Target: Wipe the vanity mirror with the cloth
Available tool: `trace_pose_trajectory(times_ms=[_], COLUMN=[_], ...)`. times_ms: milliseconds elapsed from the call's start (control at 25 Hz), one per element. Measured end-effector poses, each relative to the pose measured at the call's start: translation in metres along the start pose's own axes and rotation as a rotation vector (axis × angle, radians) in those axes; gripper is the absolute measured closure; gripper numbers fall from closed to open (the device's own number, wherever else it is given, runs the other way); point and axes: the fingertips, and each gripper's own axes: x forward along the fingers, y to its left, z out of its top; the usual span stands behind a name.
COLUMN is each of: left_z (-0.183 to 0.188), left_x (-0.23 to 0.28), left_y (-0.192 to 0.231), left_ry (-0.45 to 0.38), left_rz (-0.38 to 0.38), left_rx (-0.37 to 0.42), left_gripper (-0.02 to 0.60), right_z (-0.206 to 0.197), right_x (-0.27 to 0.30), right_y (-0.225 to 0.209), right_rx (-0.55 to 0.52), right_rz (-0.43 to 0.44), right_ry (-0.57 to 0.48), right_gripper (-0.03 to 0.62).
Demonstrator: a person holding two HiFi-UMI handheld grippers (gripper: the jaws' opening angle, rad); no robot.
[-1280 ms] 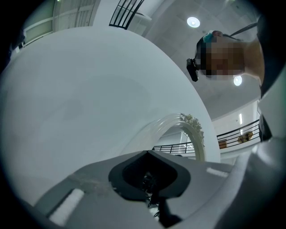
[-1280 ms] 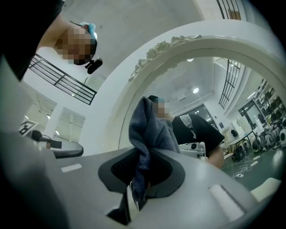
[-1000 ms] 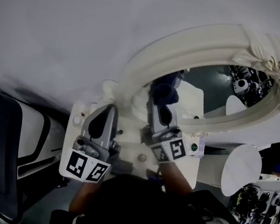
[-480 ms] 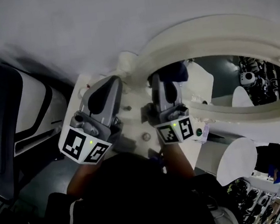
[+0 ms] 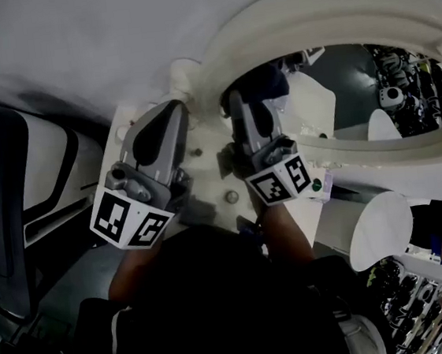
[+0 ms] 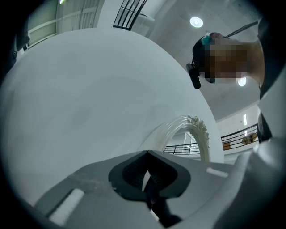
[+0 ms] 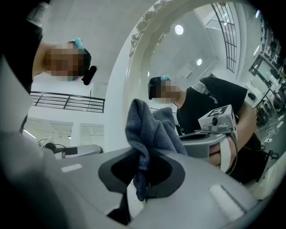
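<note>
The vanity mirror (image 5: 354, 93) is an oval glass in a cream carved frame (image 5: 321, 10), leaning over a white vanity top (image 5: 205, 174). My right gripper (image 5: 240, 99) is shut on a dark blue-grey cloth (image 5: 264, 80), which sits at the glass's left end. In the right gripper view the cloth (image 7: 147, 129) stands bunched up out of the right gripper (image 7: 143, 176), in front of the mirror frame (image 7: 129, 71). My left gripper (image 5: 171, 110) lies beside it to the left, shut with nothing in it, pointing at the wall. The left gripper (image 6: 146, 179) faces the frame's edge (image 6: 199, 134).
A dark chair-like shape (image 5: 2, 205) stands at the left. A round white top (image 5: 378, 230) is at the lower right. A small knob (image 5: 231, 197) and a small labelled item (image 5: 319, 186) lie on the vanity. The person's dark clothing fills the bottom.
Both grippers have shifted upward in the head view along with the camera. The cloth stays at the mirror's left end, still held by the right gripper.
</note>
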Motion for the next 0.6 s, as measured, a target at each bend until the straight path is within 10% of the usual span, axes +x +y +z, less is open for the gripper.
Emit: trace_pose_trajectory(times_ms=[600], left_z=[0.006], left_x=[0.007], left_y=[-0.069], left_ry=[-0.003], left_rz=[-0.072], left_rx=[0.074], left_gripper=[0.580], right_z=[0.105], right_x=[-0.078], right_y=[-0.006], right_rx=[-0.141], right_rz=[-0.115], right_ry=[-0.116], right_gripper=[0.547])
